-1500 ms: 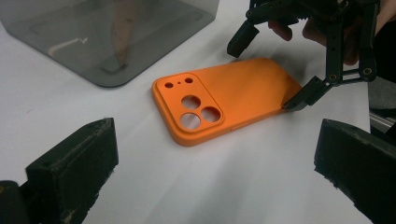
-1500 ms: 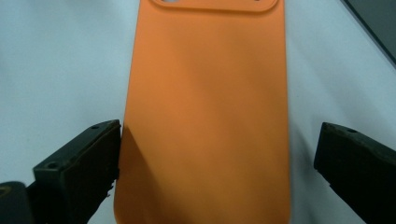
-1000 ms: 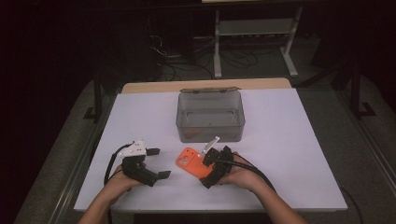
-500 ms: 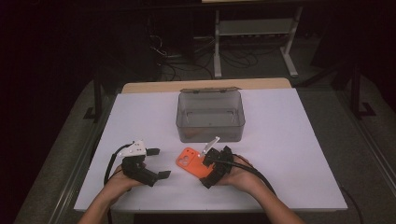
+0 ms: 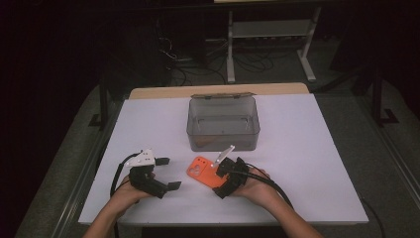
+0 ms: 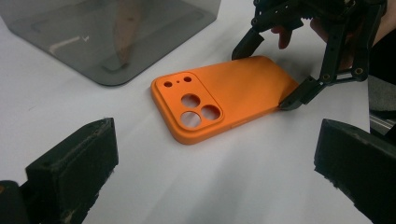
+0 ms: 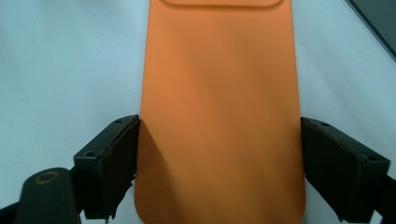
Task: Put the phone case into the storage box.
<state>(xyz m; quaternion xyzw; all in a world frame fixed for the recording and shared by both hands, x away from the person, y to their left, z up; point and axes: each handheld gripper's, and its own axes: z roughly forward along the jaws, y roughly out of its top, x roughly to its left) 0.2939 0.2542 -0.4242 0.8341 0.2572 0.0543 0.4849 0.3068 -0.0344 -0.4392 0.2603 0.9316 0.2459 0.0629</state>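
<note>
From the high view, an orange phone case (image 5: 204, 171) lies flat on the white table (image 5: 307, 148), at about 6 o'clock from the smoky plastic box (image 5: 223, 123) and just apart from it; the right gripper (image 5: 224, 179) straddles the case's near end from 4 o'clock, its hand low and level on the tabletop, while the left gripper (image 5: 167, 173) rests at 9 o'clock of the case, well apart, its jaws spread with nothing between them. Seen from the left gripper view, the case (image 6: 224, 100) shows its raised camera cut-outs toward the box; it looks thin, light and slightly flexible, probably smooth enough to slide, so the long side edges are the sensible place to pinch. Across the table, the right gripper (image 6: 271, 74) has its tips at those two edges. Closer in, the right gripper view has the case (image 7: 219, 112) running toward 12 o'clock between the jaws, which have just been closing: the left pad meets the edge, the right pad sits just beside it, so no firm grip yet.
</note>
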